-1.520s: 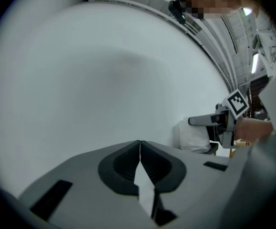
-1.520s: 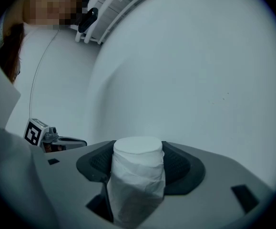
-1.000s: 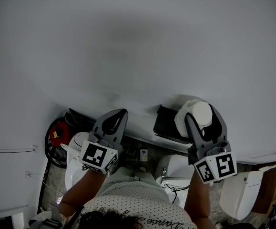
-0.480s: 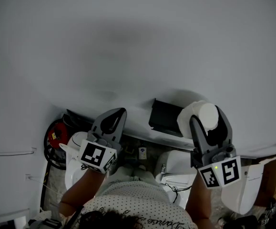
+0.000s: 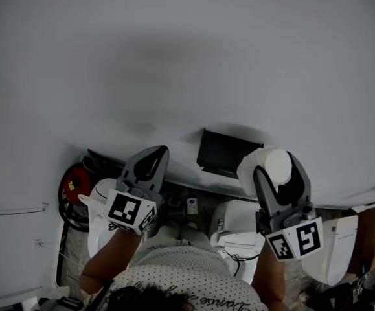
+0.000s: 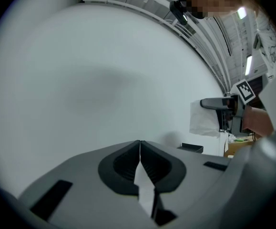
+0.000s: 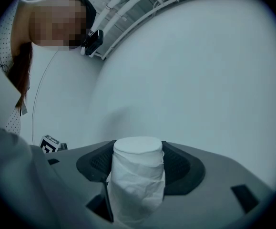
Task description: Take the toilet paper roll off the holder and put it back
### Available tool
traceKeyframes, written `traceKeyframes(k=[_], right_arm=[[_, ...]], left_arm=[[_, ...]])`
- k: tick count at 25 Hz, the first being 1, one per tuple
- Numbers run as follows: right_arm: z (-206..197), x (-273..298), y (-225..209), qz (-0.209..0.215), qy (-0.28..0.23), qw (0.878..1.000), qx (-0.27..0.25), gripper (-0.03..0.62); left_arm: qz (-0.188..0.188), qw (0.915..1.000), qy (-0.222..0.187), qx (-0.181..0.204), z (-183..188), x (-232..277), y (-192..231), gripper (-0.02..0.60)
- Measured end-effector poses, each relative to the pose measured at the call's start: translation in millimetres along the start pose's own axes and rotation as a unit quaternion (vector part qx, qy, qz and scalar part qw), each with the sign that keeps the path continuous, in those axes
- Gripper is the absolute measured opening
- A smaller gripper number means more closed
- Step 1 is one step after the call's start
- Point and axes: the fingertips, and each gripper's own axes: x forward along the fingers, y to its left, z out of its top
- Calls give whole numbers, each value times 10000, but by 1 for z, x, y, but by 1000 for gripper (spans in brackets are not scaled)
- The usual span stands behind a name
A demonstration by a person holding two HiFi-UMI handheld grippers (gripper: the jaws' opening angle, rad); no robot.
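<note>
My right gripper (image 5: 272, 162) is shut on the white toilet paper roll (image 5: 269, 166), which stands between its jaws just right of the black holder (image 5: 225, 151) on the white wall. The roll is clear of the holder. In the right gripper view the roll (image 7: 138, 175) fills the gap between both dark pads, one flat end facing the wall. My left gripper (image 5: 160, 150) hangs to the left of the holder, shut with nothing in it (image 6: 139, 143). From the left gripper view the held roll (image 6: 204, 119) and the holder (image 6: 192, 148) show at the right.
A plain white wall (image 5: 187, 57) fills most of the head view. Below it stand white toilets (image 5: 239, 229) (image 5: 329, 254) (image 5: 100, 222). A red object with black cable (image 5: 77, 181) lies at the left by the floor.
My right gripper has carried the roll off the black holder, and the holder now shows whole to its left. The left gripper has stayed where it was.
</note>
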Motion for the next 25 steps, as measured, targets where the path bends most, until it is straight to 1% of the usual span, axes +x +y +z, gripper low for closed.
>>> traceKeyframes(k=[4, 7, 11, 25], right_arm=[[-7, -7, 6, 13, -9, 10000, -17, 301], [-13, -10, 6, -5, 36, 10000, 27, 301], [-24, -12, 8, -31, 101, 9999, 99, 301], [-44, -19, 3, -97, 333, 9990, 287, 300]], left_arm=[[-29, 10000, 1, -35, -3, -1, -1, 6], [-61, 10000, -3, 4, 1, 1, -3, 6], [-72, 10000, 4, 1, -4, -2, -3, 6], [-79, 10000, 47, 6, -1, 3, -4, 6]])
